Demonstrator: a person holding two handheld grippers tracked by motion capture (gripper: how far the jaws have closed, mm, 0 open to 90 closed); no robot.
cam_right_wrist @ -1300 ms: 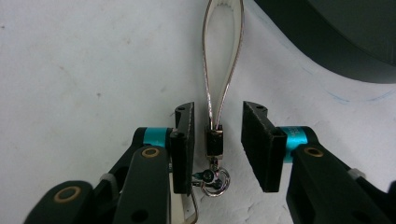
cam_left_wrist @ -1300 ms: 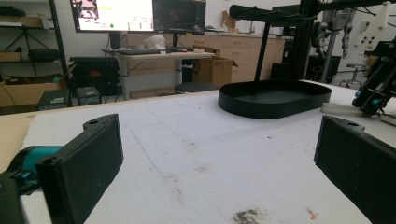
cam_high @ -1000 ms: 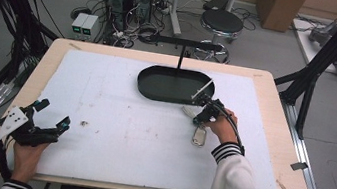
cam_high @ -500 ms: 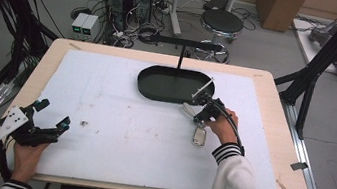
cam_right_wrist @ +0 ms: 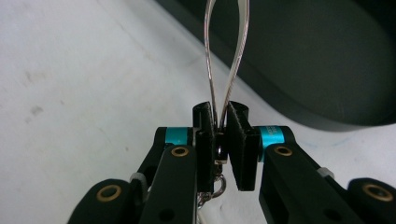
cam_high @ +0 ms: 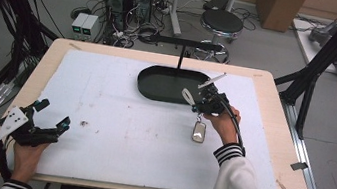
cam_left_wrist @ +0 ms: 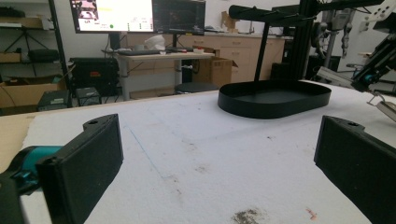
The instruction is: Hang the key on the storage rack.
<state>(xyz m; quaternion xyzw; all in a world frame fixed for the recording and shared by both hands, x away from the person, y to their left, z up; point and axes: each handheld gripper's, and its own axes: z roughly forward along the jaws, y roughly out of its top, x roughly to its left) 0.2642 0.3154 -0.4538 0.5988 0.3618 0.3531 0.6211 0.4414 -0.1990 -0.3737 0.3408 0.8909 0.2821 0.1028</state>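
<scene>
Two hand-held grippers work over a white sheet (cam_high: 120, 133) on the table (cam_high: 271, 140). The left hand-held gripper (cam_high: 51, 118) rests low near the table's front-left corner, its hand (cam_high: 25, 156) entering from the bottom edge; its jaws stand wide apart and released, with nothing between them, as the left gripper view confirms. The right hand-held gripper (cam_high: 195, 98) is held up just beside the near rim of the black oval tray (cam_high: 149, 89), the right hand (cam_high: 222, 125) and striped cuff angled in from the lower right. Its jaws are clenched on the keychain (cam_high: 197, 129): in the right gripper view a thin silvery loop (cam_right_wrist: 226, 51) rises from between the closed pads, and in the high view a small rectangular tag hangs below the jaws, possibly clear of the sheet, though that is hard to judge. A dark post (cam_high: 181, 56) stands from the tray. Compared with half a second earlier, the right hand-held gripper and tag sit slightly closer to the tray; the left is unchanged.
</scene>
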